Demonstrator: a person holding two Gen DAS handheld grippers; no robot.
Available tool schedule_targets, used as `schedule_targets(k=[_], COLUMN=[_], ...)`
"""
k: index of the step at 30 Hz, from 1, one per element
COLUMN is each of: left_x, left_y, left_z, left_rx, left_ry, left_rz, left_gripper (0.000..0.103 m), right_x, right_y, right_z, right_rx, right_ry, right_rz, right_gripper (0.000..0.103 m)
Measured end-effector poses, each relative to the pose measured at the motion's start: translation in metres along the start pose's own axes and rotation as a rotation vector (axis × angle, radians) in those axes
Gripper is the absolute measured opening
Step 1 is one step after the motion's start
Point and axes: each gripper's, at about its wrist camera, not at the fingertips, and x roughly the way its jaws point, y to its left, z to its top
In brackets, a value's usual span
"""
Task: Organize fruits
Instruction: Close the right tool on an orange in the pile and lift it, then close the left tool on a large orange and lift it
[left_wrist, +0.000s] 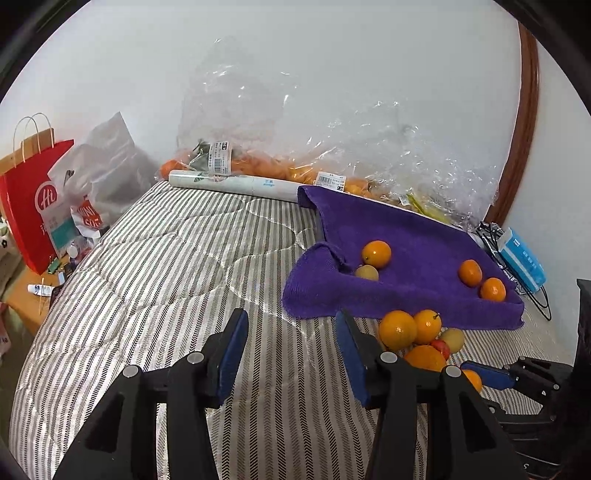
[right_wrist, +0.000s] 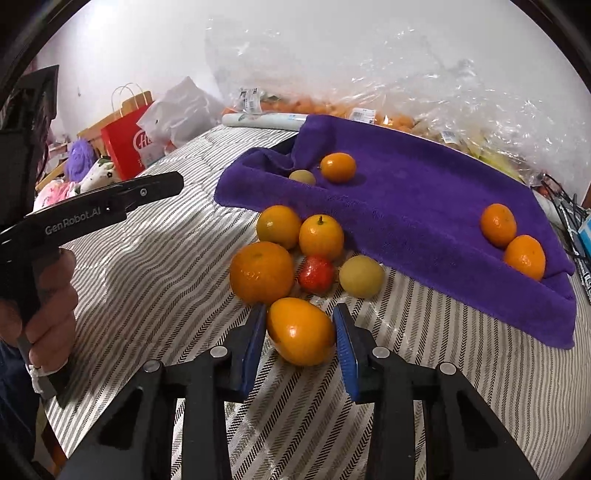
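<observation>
My right gripper (right_wrist: 300, 334) is shut on an orange fruit (right_wrist: 301, 331) just above the striped bedcover (right_wrist: 155, 280). Beyond it lies a pile: three oranges (right_wrist: 261, 272), a small red fruit (right_wrist: 316, 274) and a yellow-green fruit (right_wrist: 361, 276). A purple towel (right_wrist: 424, 192) holds three oranges (right_wrist: 338, 167) and a yellow-green fruit (right_wrist: 302, 177). My left gripper (left_wrist: 291, 345) is open and empty over the bedcover (left_wrist: 166, 266), left of the pile (left_wrist: 413, 332). The towel (left_wrist: 413, 236) lies beyond it.
Clear plastic bags of oranges (left_wrist: 258, 162) and a white roll (left_wrist: 236, 182) lie along the wall. A red paper bag (left_wrist: 33, 206) and white bags stand at the left. A blue tissue pack (left_wrist: 522, 258) and black cables sit right of the towel.
</observation>
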Motion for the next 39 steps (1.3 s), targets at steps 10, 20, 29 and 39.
schedule_targets(k=[10,20,29,39], left_x=[0.001,-0.006,0.004,0.025], left_y=[-0.001,-0.013,-0.069,-0.088], left_z=[-0.001,-0.003,-0.013,-0.020], left_rx=[0.006,0.031,0.131,0.142], left_ry=[0.007,0.011,0.094,0.182], left_rz=[-0.021,-0.118,-0.227,-0.188], left_gripper=[0.047,0.050,0.062,0.061], right_x=[-0.007,-0.052,-0.070,-0.063], right_y=[0.004,-0.055,-0.109,-0.114], right_z=[-0.008,-0.032,-0.045,-0.046], right_rx=[-0.023,0.078,0.193,0.211], right_ry=[-0.004,-0.102,-0.159,-0.127], right_rz=[-0.003,-0.169,-0.247,-0.203], right_gripper=[0.035,0.035,0.035,0.035])
